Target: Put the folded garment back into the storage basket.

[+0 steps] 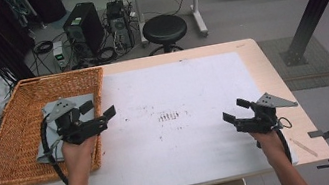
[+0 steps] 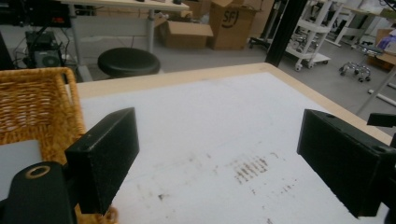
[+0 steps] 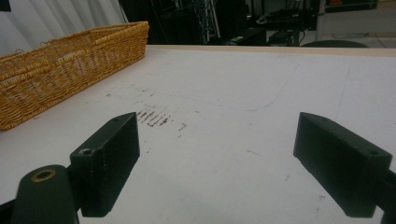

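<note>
Both grippers, left and right, hold fingers spread, empty; a cardboard box reads "SF".

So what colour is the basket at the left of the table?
The basket is golden-orange woven wicker, with a flat grey piece lying inside. It shows best in the high view.

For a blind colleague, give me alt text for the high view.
A person's hands hold two open tools over a white-covered table: the left tool above a wicker basket holding a grey sheet, the right tool near the table's right edge.
</note>
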{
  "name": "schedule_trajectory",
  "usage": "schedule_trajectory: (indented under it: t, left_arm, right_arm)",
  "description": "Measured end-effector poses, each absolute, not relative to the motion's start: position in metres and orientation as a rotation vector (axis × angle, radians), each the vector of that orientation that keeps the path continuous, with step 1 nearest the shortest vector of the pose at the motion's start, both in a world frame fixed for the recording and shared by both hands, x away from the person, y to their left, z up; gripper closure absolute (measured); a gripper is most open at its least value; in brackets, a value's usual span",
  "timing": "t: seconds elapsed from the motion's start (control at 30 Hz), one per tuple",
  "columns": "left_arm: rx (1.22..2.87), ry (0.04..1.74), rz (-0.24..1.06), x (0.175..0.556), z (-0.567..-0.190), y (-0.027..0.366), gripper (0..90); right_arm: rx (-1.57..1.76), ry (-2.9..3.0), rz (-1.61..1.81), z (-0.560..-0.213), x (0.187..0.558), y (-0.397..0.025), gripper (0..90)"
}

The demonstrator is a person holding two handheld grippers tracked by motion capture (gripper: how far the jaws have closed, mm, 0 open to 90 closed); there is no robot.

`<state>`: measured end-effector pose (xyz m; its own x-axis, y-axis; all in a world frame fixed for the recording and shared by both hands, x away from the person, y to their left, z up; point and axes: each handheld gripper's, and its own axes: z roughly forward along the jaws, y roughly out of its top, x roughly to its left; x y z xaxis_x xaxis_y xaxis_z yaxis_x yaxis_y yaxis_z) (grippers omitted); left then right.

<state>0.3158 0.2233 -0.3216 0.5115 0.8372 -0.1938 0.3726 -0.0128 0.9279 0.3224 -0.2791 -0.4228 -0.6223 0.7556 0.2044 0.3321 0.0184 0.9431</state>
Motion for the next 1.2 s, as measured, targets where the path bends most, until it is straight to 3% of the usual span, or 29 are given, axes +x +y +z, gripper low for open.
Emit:
schedule_trajectory:
  t: [0.8, 1.2]
  left_arm:
    - [1.667, 0.939, 0.431, 0.303, -0.354, 0.145, 13.9]
    - [1.642, 0.929, 0.422, 0.307, -0.357, 0.133, 13.9]
  right_arm:
    - [1.092, 1.943, 1.638, -0.418, 0.32, -0.279, 14.0]
    - [1.092, 1.946, 1.634, -0.419, 0.319, -0.281, 14.0]
